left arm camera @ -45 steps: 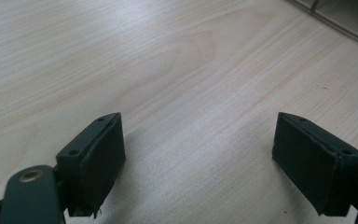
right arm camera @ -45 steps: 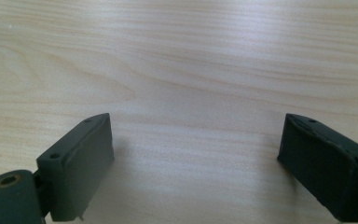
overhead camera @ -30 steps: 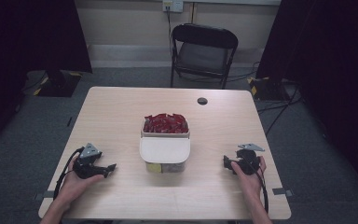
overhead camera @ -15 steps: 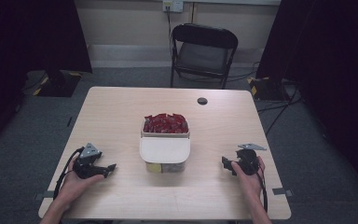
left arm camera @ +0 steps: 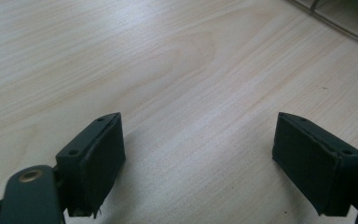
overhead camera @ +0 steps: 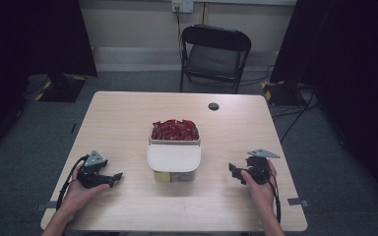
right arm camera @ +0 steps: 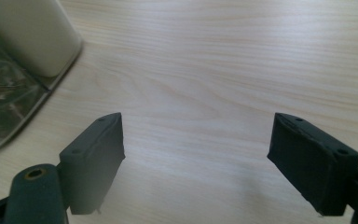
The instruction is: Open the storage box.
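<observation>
Landmark: clear container (overhead camera: 173, 172) at the middle of the bench (overhead camera: 128, 118), its cream lid (overhead camera: 173, 157) lying across the near part. Just behind it, touching, sits a tray of red packets (overhead camera: 175, 130); the pairing suggests packets are meant to go from one to the other, though that is a judgement.

Left tongs (overhead camera: 109, 179): to the left of the container, well apart, resting low on the bench, jaws spread and empty in the left gripper view (left arm camera: 198, 163). Right tongs (overhead camera: 235, 172): to the right of the container, nearer, jaws likewise released with nothing between them (right arm camera: 196, 161). Both point inward at the container, a ready stance on either flank.

Small dark disc (overhead camera: 213, 106) behind the container, towards the far edge.

Writing: none legible; packet print too small to read.
</observation>
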`<state>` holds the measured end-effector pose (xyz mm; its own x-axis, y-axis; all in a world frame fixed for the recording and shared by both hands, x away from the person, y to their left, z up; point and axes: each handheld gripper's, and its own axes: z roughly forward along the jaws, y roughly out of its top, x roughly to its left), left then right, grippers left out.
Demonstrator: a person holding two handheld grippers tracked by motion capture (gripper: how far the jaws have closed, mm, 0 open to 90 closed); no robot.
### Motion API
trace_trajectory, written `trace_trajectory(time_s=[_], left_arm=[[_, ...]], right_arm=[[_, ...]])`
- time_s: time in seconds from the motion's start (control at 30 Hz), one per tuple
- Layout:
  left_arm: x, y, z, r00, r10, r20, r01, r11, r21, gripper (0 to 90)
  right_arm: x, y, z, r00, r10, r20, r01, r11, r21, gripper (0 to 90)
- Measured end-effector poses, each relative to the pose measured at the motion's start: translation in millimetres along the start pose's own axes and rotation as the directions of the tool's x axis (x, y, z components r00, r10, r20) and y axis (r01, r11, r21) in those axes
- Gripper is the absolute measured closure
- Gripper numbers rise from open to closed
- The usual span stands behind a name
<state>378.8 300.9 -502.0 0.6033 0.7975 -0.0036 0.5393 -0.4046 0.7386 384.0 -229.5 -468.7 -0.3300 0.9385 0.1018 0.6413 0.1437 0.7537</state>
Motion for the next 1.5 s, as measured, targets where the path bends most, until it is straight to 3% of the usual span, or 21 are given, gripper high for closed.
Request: trace_trajectory(time_s=[0.47, 0.7, 0.87, 0.9, 1.27, 1.5], left_arm=[[0.1, 0.0, 0.1, 1.0, 0.0, 0.002, 0.0, 1.0, -0.001, 16.3], [0.3, 0.0, -0.1, 1.0, 0.004, 0.0, -0.004, 1.0, 0.001, 16.3], [0.3, 0.0, 0.0, 1.0, 0.003, 0.0, -0.003, 1.0, 0.0, 16.3], [0.4, 0.1, -0.1, 1.0, 0.005, 0.0, -0.005, 1.0, 0.0, 16.3], [0.4, 0.0, 0.0, 1.0, 0.004, 0.0, -0.004, 1.0, 0.0, 16.3], [0.2, 0.0, 0.1, 1.0, 0.001, 0.001, -0.001, 1.0, -0.001, 16.4]], right_arm=[[31.7, 6.2, -8.1, 0.9907, -0.066, -0.119, 0.06, 0.997, -0.056, 16.0], [43.9, 8.7, -12.1, 0.9854, -0.095, -0.142, 0.085, 0.994, -0.071, 14.4], [52.8, 10.4, -15.0, 0.9782, -0.084, -0.19, 0.07, 0.994, -0.078, 14.4], [56.8, 11.2, -16.2, 0.9736, -0.081, -0.213, 0.064, 0.994, -0.084, 14.4], [79.1, 12.4, -20.5, 0.9615, -0.153, -0.228, 0.134, 0.986, -0.094, 14.4], [87.9, 12.5, -19.5, 0.9524, -0.171, -0.252, 0.152, 0.984, -0.093, 14.9]])
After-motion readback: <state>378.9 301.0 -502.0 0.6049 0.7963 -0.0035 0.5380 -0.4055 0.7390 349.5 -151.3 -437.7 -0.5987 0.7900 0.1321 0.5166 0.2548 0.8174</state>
